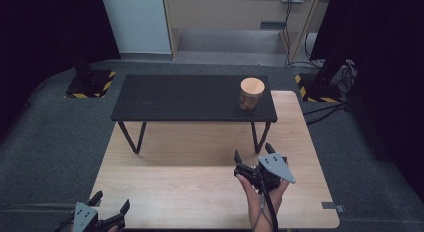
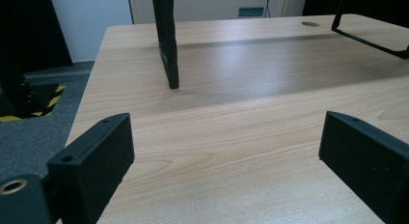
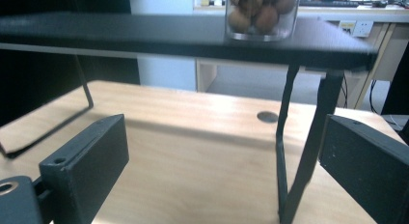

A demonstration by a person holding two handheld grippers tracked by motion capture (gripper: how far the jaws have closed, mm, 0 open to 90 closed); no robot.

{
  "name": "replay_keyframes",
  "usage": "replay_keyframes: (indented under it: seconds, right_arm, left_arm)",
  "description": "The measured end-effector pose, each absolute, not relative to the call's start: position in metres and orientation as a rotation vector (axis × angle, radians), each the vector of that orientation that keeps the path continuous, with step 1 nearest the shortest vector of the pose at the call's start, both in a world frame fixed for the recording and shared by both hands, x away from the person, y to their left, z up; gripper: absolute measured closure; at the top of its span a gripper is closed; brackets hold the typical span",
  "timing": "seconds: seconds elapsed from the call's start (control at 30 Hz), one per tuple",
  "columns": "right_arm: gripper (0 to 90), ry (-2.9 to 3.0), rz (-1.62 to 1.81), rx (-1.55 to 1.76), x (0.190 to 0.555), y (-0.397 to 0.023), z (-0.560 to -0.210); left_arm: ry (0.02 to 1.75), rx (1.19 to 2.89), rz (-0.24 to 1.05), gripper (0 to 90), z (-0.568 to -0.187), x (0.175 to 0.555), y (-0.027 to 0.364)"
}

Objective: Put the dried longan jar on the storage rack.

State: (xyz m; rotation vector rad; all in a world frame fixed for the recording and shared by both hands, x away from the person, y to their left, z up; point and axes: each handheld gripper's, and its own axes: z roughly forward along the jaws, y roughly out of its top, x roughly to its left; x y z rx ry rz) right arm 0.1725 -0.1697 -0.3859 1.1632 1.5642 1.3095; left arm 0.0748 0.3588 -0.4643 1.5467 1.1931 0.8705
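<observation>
Grey carpet [image 1: 50, 142] surrounds a light wooden table [image 1: 200, 192], with two black stands on yellow-and-black striped bases [image 1: 90, 84] at the far left and far right.

Item 1: low black shelf [image 1: 192, 98], set on thin black legs [image 1: 134, 137] on the far half of the wooden table. From the right gripper view its dark top [image 3: 144, 35] runs across the upper frame, one pair of legs [image 3: 299, 147] close in front of the camera.

Item 2: clear glass jar [image 1: 251, 95] with a round wooden lid, upright on the right end of the shelf, near its front edge. Right gripper view shows the jar's lower part [image 3: 260, 16] holding brown rounded pieces, kind not discernible.

Item 3: right gripper [image 1: 252, 153], held in a hand [image 1: 260, 192] over the near right part of the table, pointed toward the shelf. Jaws spread wide, nothing between them. It lies in front of and below the jar, well apart from it.

Item 4: left gripper [image 1: 111, 202], at the near left corner of the table, low over the wood. Jaws likewise spread, holding nothing; bare tabletop [image 2: 231, 151] lies between them, a shelf leg [image 2: 166, 40] ahead.

Item 5: small round hole [image 3: 267, 117] in the tabletop, under the shelf.
</observation>
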Motion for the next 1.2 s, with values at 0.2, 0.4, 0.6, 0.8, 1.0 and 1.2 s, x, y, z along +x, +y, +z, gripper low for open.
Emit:
replay_keyframes:
  seconds: [0.2,0.4,0.6,0.8,1.0,1.2]
  right_arm:
    - [3.4,1.58,1.298,1.179,0.158,-0.171,-0.401]
    - [3.3,1.583,1.283,1.195,0.142,-0.174,-0.422]
    - [3.3,1.546,1.287,1.207,0.13,-0.18,-0.439]
    - [3.5,1.526,1.299,1.203,0.121,-0.188,-0.454]
    - [3.5,1.501,1.3,1.209,0.114,-0.192,-0.464]
    - [3.5,1.481,1.297,1.211,0.109,-0.194,-0.47]
  left_arm:
    - [1.195,1.545,0.882,3.9,-0.464,0.078,0.36]
    - [1.189,1.547,0.894,3.9,-0.462,0.083,0.361]
    - [1.173,1.548,0.904,3.9,-0.459,0.087,0.361]
    - [1.162,1.555,0.907,3.9,-0.458,0.091,0.361]
    - [1.161,1.552,0.91,3.9,-0.457,0.094,0.359]
    - [1.162,1.547,0.909,3.9,-0.456,0.096,0.357]
